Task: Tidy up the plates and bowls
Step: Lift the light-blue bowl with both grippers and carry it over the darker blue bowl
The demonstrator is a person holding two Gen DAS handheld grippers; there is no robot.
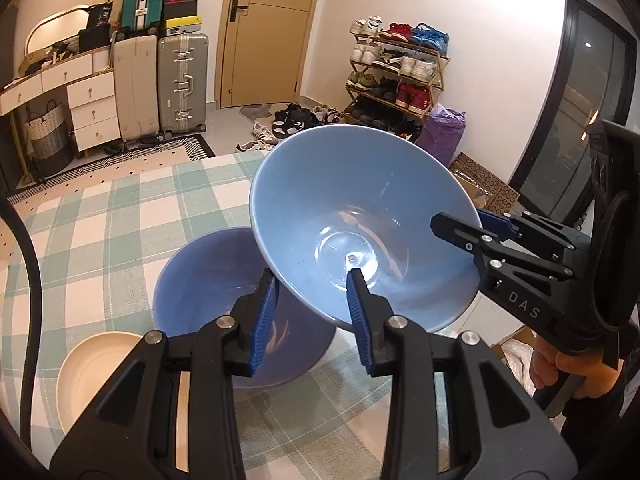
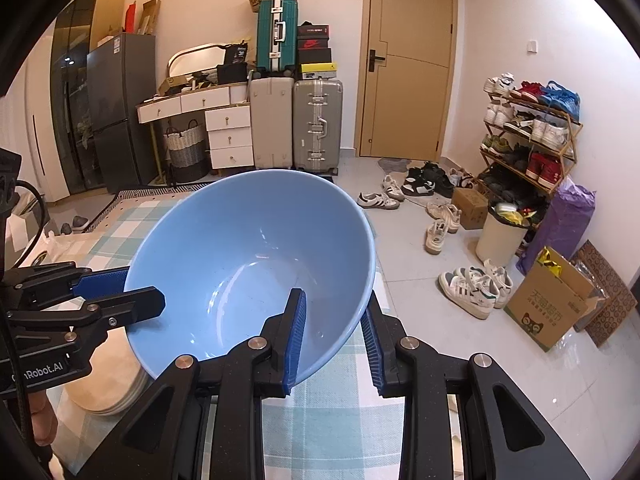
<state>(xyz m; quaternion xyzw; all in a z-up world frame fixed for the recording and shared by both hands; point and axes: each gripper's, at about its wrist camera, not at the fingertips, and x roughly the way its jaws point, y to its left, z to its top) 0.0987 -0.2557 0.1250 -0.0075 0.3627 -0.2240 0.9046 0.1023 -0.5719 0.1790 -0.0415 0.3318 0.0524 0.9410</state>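
White walls, tan door (image 2: 404,60), pale tiled floor (image 2: 420,248), shoe rack (image 2: 532,136), perhaps 3 suitcases (image 2: 316,124).

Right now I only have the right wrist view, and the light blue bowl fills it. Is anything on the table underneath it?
Observer: Yes. A darker blue bowl sits upright on the checked tablecloth, below the lifted light blue bowl.
Operator: Is that lower bowl empty?
Observer: The part I can see holds nothing, only a reddish reflection. The left hand-held gripper hides the rest.
Operator: Anything right next to it?
Observer: A cream plate lies close on its left in the left wrist view. I cannot tell whether they touch.
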